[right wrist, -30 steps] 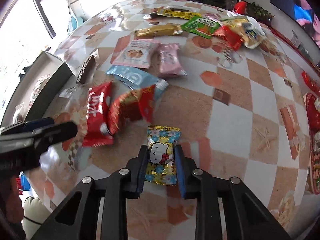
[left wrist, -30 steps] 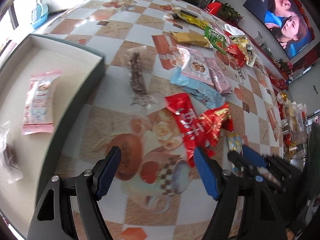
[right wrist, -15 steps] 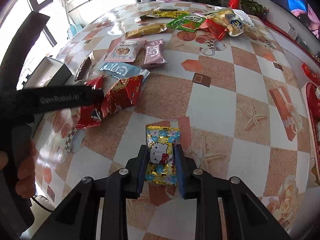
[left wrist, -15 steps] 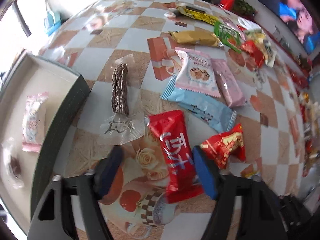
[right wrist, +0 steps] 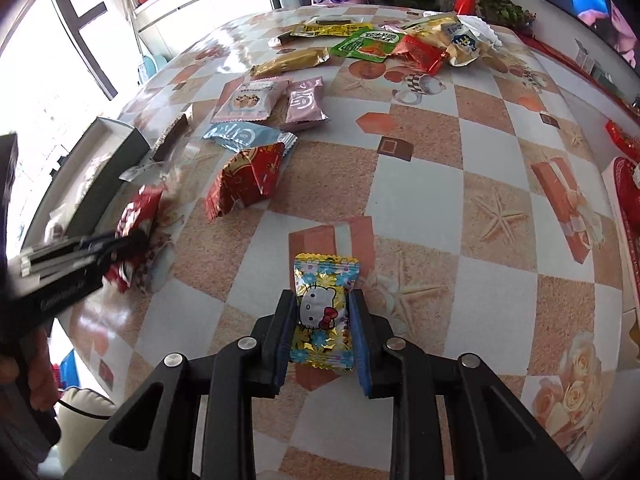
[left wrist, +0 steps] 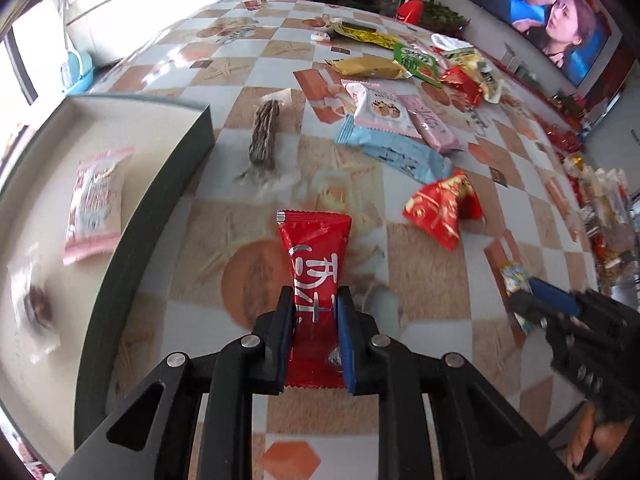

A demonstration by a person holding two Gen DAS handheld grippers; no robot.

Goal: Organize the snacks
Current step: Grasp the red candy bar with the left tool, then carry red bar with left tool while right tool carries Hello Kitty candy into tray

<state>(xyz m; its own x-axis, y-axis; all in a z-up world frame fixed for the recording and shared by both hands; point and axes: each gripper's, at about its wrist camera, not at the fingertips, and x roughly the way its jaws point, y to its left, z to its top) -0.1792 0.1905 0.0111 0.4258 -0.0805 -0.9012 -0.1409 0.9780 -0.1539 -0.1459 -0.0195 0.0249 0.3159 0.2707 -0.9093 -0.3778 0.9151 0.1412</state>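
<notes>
My left gripper (left wrist: pixel 314 312) is shut on a long red snack packet (left wrist: pixel 316 264), close over the table beside the grey tray (left wrist: pixel 160 200). The tray holds a pink packet (left wrist: pixel 96 200) and a clear-wrapped dark snack (left wrist: pixel 36 308). My right gripper (right wrist: pixel 322 320) is shut on a gold Hello Kitty candy packet (right wrist: pixel 324 308) above the table. The right gripper also shows in the left wrist view (left wrist: pixel 532 300), and the left gripper shows blurred at the left of the right wrist view (right wrist: pixel 80 256).
Loose snacks lie on the checkered table: a red-gold packet (left wrist: pixel 444 208), a light blue packet (left wrist: pixel 396 156), pink packets (left wrist: pixel 432 124), a dark bar in clear wrap (left wrist: pixel 264 136), and yellow and green packets (left wrist: pixel 416 60) farther back. A TV (left wrist: pixel 560 20) hangs at the right.
My left gripper moved forward over the long red packet and closed on it. My right gripper kept hold of the Hello Kitty packet and shifted a little.
</notes>
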